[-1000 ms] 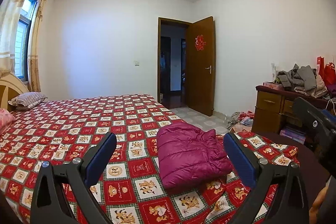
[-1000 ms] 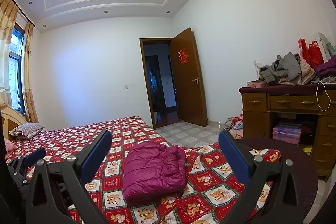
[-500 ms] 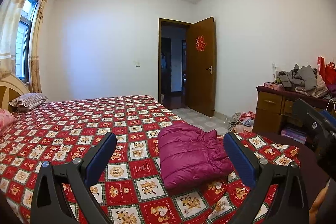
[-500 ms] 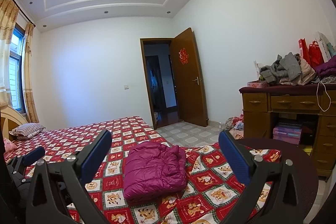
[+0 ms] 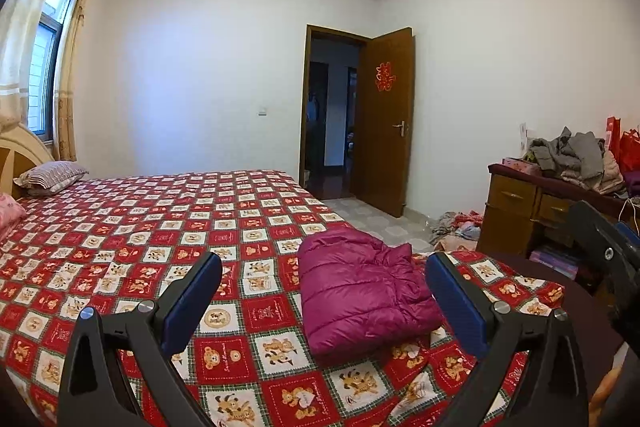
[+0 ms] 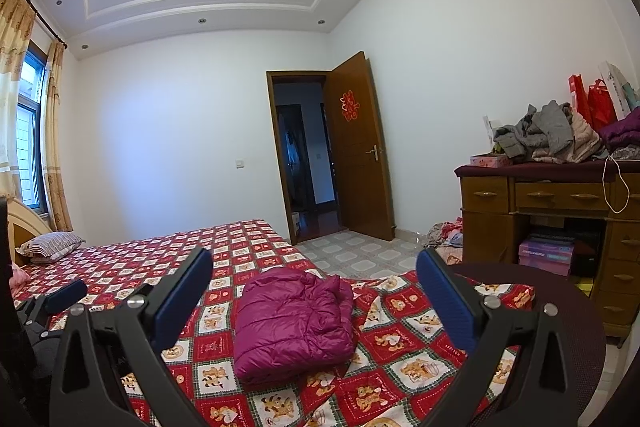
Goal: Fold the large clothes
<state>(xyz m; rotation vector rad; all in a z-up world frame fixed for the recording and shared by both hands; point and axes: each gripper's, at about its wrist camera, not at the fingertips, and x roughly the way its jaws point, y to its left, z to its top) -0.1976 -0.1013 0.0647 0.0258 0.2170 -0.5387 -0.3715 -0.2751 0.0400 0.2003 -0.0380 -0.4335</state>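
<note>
A bedroom in someone's home. A wide bed (image 5: 168, 227) under a red cartoon-bear cover fills the left side, with a striped pillow (image 5: 50, 175) against a pale headboard (image 5: 24, 151) at its far left corner. Curtains (image 5: 76, 67) hang beside a window (image 5: 44, 67) on the left wall. An open wooden door (image 6: 358, 147) with a red paper ornament leads to a dim hallway. On the right stands a wooden dresser (image 6: 540, 203), loose clothes (image 6: 548, 135) heaped on its top and more on the tiled floor (image 6: 360, 255) beside it.
</note>
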